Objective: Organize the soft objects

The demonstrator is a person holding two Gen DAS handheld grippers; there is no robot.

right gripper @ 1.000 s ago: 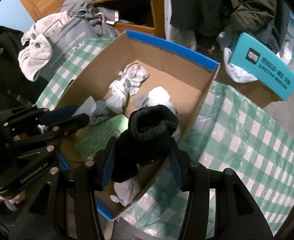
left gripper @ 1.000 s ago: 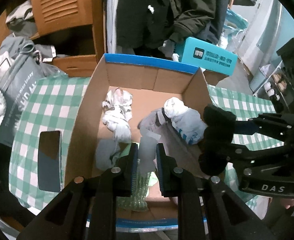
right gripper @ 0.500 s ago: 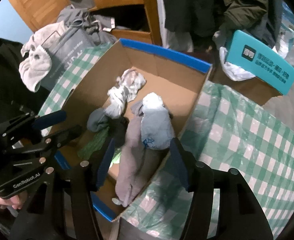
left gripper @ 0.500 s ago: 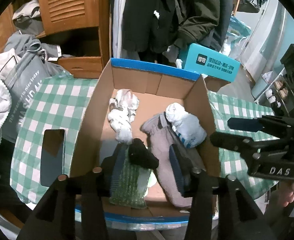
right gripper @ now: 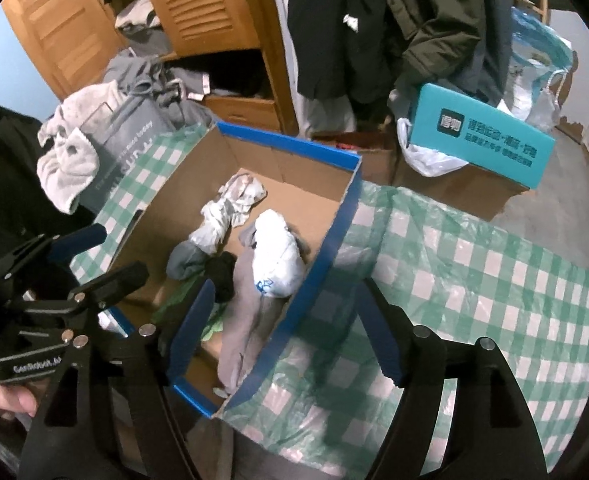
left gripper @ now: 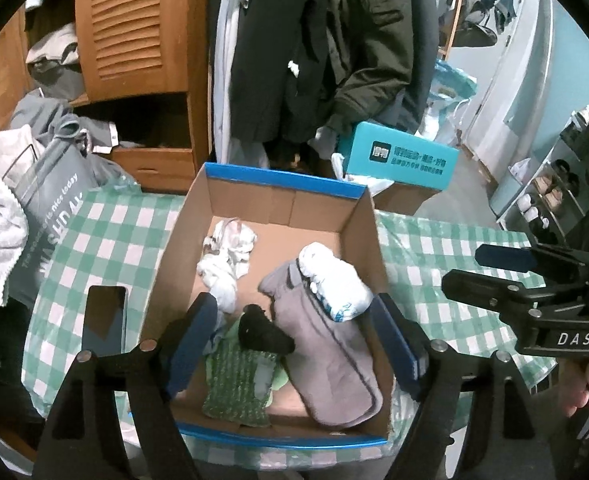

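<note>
1. With both claws, left (left gripper: 294, 336) and right (right gripper: 282, 328), just opened wide and empty, lift clear of the box (left gripper: 282, 178).
2. Leave the black sock (left gripper: 264, 332) lying inside on the green cloth (left gripper: 234, 380).

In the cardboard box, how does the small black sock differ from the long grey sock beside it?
The small black sock is dark, short and bunched, lying partly on a green knitted cloth. The long grey sock is pale, stretched out flat, and carries a white rolled bundle on top. Both lie loose inside the cardboard box.
</note>
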